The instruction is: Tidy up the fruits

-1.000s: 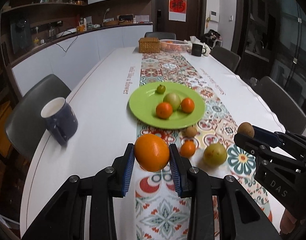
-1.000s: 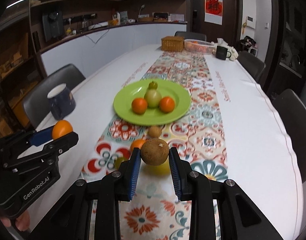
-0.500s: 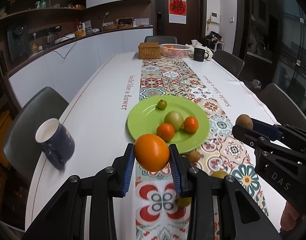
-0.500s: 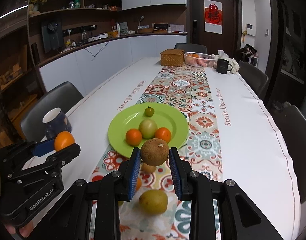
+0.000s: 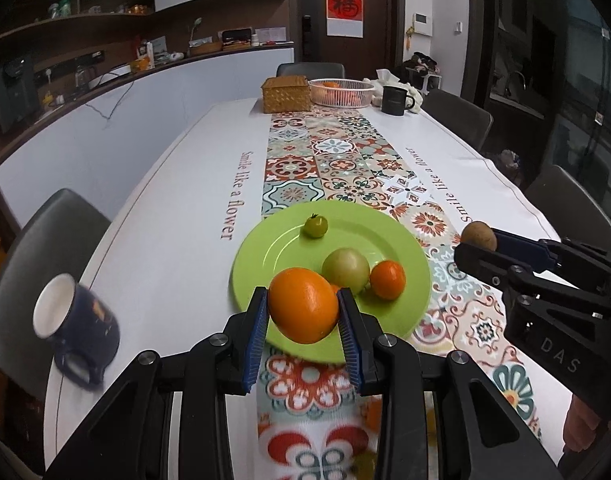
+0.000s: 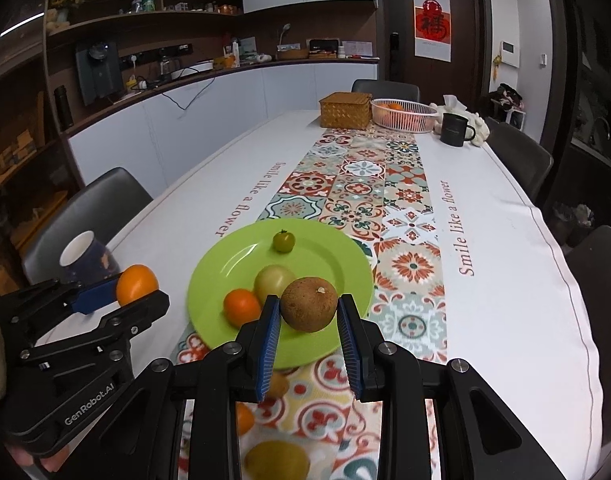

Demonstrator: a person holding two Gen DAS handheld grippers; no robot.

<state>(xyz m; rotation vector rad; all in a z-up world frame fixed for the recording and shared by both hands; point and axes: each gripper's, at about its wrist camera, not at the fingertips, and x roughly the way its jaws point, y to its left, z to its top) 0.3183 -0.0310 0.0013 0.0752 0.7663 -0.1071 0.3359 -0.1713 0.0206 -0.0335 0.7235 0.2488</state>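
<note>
My left gripper (image 5: pixel 303 320) is shut on a large orange (image 5: pixel 303 305) and holds it above the near rim of the green plate (image 5: pixel 273 256). My right gripper (image 6: pixel 308 322) is shut on a brown round fruit (image 6: pixel 308 304) above the plate's near right part (image 6: pixel 225 264). On the plate lie a small green tomato (image 5: pixel 315 225), a pale green fruit (image 5: pixel 345 269) and a small orange fruit (image 5: pixel 387 280). Each gripper shows in the other's view: the right one (image 5: pixel 479 250) and the left one (image 6: pixel 139 292).
A dark blue mug (image 5: pixel 75 322) stands left of the plate. Loose fruits lie on the patterned runner below my grippers, among them a yellow-green one (image 6: pixel 276 460). A wicker box (image 5: pixel 286 94), a white basket (image 5: pixel 341 92) and a black mug (image 5: pixel 395 100) stand at the far end. Chairs line both sides.
Both grippers have risen and moved forward with their fruit, from above the loose fruits on the runner to above the plate's near edge.
</note>
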